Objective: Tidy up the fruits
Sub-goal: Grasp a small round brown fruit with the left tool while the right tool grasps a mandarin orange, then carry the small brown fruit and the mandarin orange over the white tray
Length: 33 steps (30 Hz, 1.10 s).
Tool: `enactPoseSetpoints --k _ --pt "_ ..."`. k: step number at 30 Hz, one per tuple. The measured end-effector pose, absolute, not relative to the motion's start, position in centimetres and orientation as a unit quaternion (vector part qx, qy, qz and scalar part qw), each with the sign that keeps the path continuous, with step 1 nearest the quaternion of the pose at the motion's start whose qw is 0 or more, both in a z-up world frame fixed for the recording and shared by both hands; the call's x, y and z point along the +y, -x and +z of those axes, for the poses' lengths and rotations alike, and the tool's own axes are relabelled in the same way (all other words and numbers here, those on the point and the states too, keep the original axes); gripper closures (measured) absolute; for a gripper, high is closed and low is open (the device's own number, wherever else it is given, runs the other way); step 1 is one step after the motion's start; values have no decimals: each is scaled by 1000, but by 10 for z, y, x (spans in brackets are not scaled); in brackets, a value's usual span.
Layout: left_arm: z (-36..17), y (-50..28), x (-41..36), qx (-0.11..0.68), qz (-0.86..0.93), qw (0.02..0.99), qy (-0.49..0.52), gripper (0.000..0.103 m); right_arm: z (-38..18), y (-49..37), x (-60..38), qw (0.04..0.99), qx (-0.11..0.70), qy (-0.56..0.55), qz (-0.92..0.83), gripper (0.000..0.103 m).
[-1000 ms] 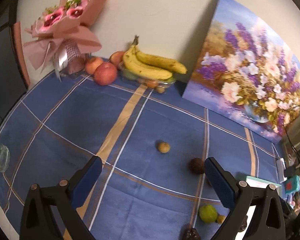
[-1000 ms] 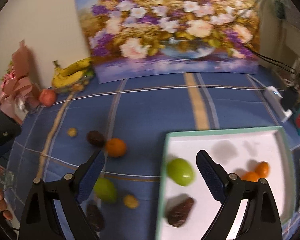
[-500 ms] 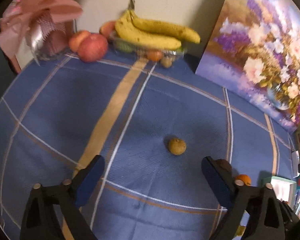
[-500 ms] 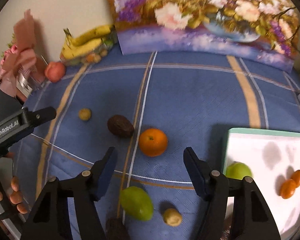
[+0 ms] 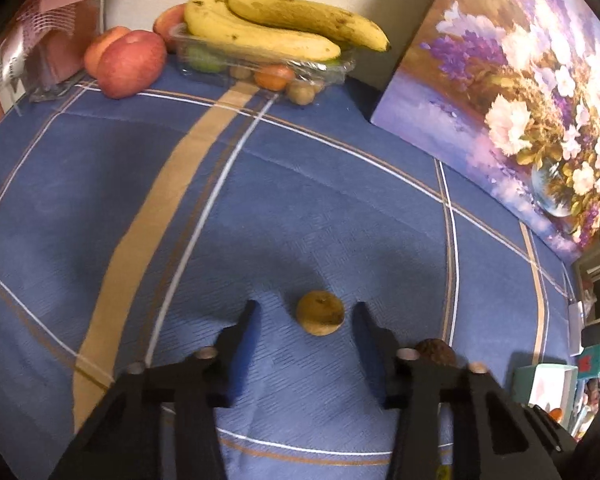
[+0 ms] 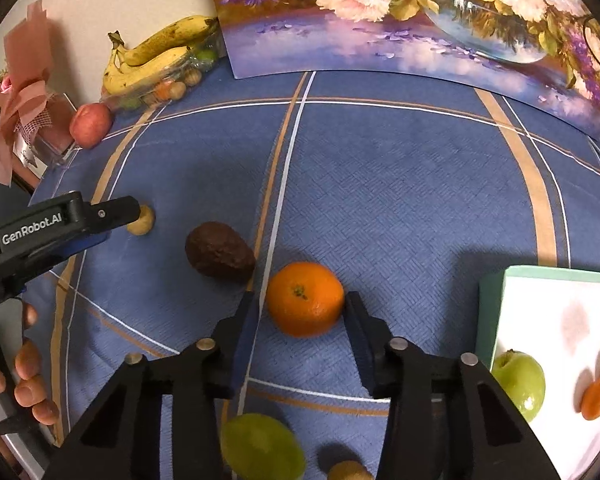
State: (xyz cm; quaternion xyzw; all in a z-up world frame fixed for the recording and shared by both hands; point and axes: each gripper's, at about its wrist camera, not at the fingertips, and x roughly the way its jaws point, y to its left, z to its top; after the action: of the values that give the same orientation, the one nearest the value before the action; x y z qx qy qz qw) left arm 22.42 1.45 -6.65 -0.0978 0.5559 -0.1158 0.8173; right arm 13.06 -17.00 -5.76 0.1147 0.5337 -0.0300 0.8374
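Note:
In the left wrist view my left gripper [image 5: 305,312] is open, its fingertips either side of a small yellow-brown round fruit [image 5: 320,313] on the blue cloth. A dark avocado [image 5: 436,353] shows behind its right finger. In the right wrist view my right gripper [image 6: 300,304] is open around an orange [image 6: 305,298], its pads close to both sides. The avocado [image 6: 219,251] lies left of the orange. The left gripper [image 6: 132,210] reaches the small fruit [image 6: 143,221]. A white tray [image 6: 496,304] at right holds a green apple [image 6: 520,384] and small orange fruits [image 6: 598,394].
Bananas [image 5: 276,28] lie on a clear pack of fruit at the back, with red apples [image 5: 130,62] and a pink bouquet to the left. A flower painting [image 5: 512,92] leans at the back right. A green fruit [image 6: 262,446] and a small brown fruit [image 6: 348,472] lie below my right gripper.
Both grippers moved forward and down. The left one narrowed and now brackets the small fruit. The right one narrowed and now brackets the orange.

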Motion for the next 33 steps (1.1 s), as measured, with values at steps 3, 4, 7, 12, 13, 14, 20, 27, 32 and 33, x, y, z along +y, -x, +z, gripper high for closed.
enactPoseSetpoints --k 3,4,7,12,13,14,20,27,32,33 --pt "-70 -226 10 556 -128 815 101 76 -59 -131 -172 838 532 -120 -27 62" --pt "-70 -225 9 556 -131 815 102 76 -59 -134 -172 838 532 -120 -26 62" --pt "-68 -224 6 556 -135 815 93 76 -60 -134 -172 838 531 -122 -22 63" --pt "-60 -219 7 555 -128 817 93 76 -58 -130 -175 837 532 -129 -24 63" --pt "-56 -217 8 553 -128 818 93 76 -57 -128 -176 837 531 -132 -24 63" --pt "-53 -215 8 552 -128 819 94 76 -55 -126 -177 837 530 -135 -24 63" --pt "-26 -187 12 538 -131 828 93 76 -39 -108 -185 840 519 -154 -32 63" --pt "-5 -156 5 529 -149 831 85 76 -18 -81 -195 846 508 -158 -40 63" --pt "10 -135 2 514 -158 839 86 76 -4 -60 -198 851 498 -163 -41 63" --pt "13 -131 2 512 -159 840 88 76 -3 -56 -198 851 496 -166 -40 63"
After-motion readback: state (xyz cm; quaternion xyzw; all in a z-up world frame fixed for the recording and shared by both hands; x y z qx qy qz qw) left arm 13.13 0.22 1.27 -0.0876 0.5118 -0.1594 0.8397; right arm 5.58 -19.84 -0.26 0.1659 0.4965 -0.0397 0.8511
